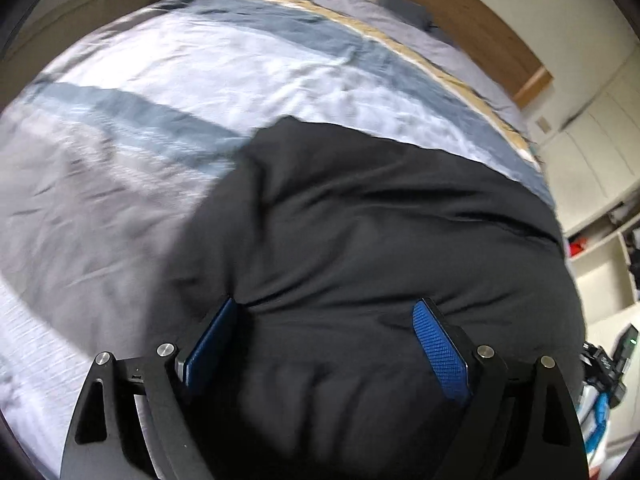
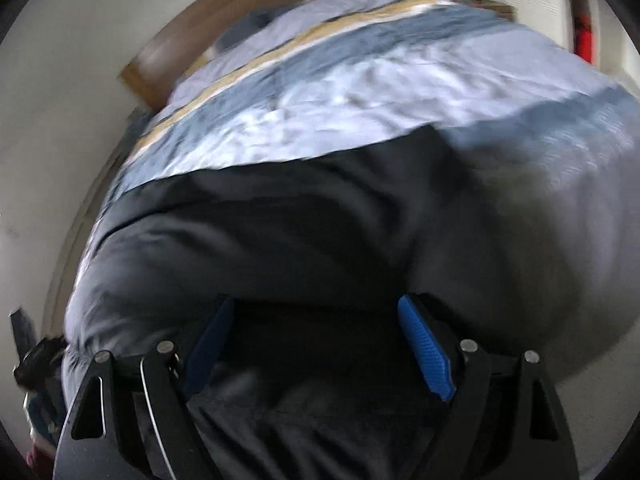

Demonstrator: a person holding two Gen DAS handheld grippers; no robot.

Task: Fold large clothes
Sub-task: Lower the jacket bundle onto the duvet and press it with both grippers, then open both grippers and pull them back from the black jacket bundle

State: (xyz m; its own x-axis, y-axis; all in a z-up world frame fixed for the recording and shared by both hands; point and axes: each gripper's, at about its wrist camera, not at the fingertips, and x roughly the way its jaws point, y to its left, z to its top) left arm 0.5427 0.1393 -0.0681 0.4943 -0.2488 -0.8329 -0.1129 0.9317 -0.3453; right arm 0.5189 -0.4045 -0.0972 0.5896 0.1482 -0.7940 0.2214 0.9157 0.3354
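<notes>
On the bed (image 1: 168, 80) | one black garment (image 1: 380, 220) spread on the striped duvet | two grippers: left gripper (image 1: 326, 312) jaws apart over cloth | right gripper (image 2: 318, 310) likewise apart

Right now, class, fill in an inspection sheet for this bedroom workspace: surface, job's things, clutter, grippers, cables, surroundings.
Surface: bed with striped duvet, rumpled.
Job's things: black garment spread on the duvet, creased.
Clutter: dark flat item near the headboard; blurred.
Grippers: left gripper and right gripper both open, the garment lying between their fingers.
Cables: nothing seen.
Surroundings: wooden headboard, white shelves.
</notes>
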